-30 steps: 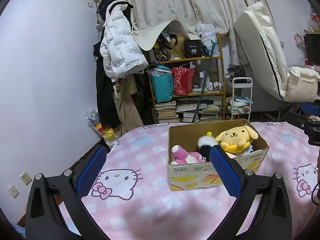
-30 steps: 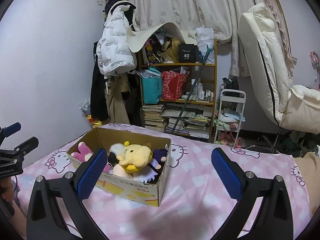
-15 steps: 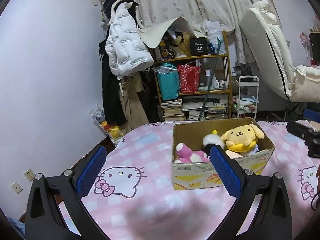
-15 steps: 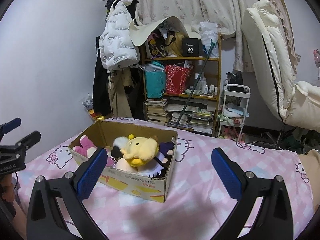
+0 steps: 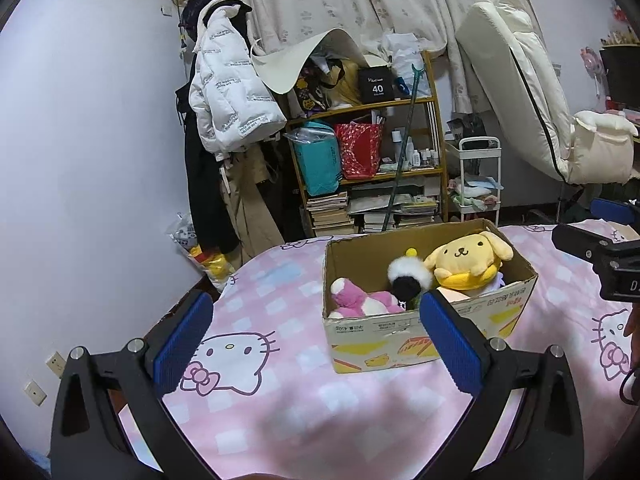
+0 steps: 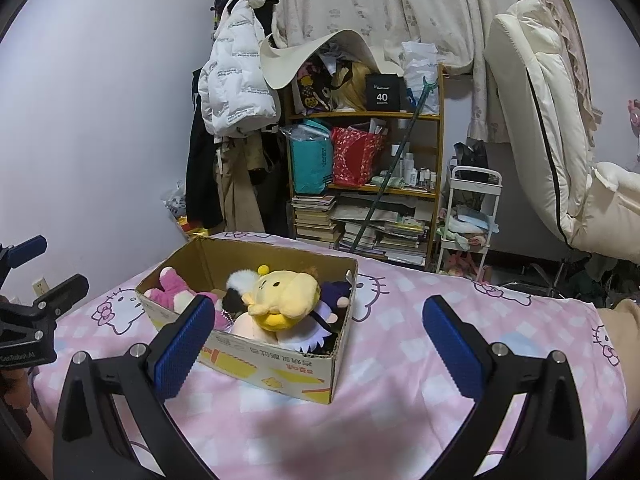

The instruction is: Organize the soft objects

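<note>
An open cardboard box (image 5: 404,340) stands on the pink Hello Kitty bedspread (image 5: 280,400). Inside lie a yellow dog plush (image 5: 466,258), a black-and-white plush (image 5: 408,280) and a pink-and-white plush (image 5: 360,300). In the right wrist view the box (image 6: 276,368) also holds a dark purple doll (image 6: 334,294) beside the yellow plush (image 6: 284,296). My left gripper (image 5: 316,344) is open and empty, in front of the box and to its left. My right gripper (image 6: 316,344) is open and empty, in front of the box and to its right.
A cluttered wooden shelf (image 5: 372,168) with books and bags stands behind the bed. A white puffer jacket (image 5: 228,96) hangs on the left. A white trolley (image 5: 478,184) and a cream mattress (image 5: 520,92) stand on the right.
Both grippers have drawn back a little and shifted, so the box sits slightly differently in each view. The jaws stay open. The toys in the box have not moved.
</note>
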Demonstrator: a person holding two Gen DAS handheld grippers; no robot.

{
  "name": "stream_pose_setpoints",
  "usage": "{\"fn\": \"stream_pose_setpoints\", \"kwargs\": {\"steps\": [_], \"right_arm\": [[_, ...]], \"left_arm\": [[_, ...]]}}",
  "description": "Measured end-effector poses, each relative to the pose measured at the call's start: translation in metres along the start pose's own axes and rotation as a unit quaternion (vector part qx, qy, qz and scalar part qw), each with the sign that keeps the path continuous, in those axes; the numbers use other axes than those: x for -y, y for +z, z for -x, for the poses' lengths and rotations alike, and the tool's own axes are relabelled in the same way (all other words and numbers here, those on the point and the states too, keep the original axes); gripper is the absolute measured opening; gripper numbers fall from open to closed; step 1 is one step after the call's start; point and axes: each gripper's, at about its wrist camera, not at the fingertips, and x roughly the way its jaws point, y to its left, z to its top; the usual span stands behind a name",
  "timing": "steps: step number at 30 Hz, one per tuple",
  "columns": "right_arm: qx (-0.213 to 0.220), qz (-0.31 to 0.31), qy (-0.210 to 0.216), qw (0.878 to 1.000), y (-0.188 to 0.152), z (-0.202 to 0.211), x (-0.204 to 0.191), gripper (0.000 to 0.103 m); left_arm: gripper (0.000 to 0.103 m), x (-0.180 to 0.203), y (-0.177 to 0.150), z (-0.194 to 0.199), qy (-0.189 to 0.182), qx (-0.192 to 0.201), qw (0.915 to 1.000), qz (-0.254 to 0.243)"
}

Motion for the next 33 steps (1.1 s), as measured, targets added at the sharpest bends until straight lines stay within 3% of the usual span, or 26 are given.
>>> {"fn": "stream_pose_setpoints", "kwargs": {"steps": [33], "right_arm": [[-0.002,-0.005,-0.007,1.000,0.0014,-0.0007,0.0052,0.103]], "left_arm": [[0.102,-0.0012,-0.0004,-0.0028,-0.004,-0.006,0.9997,0.022]]}}
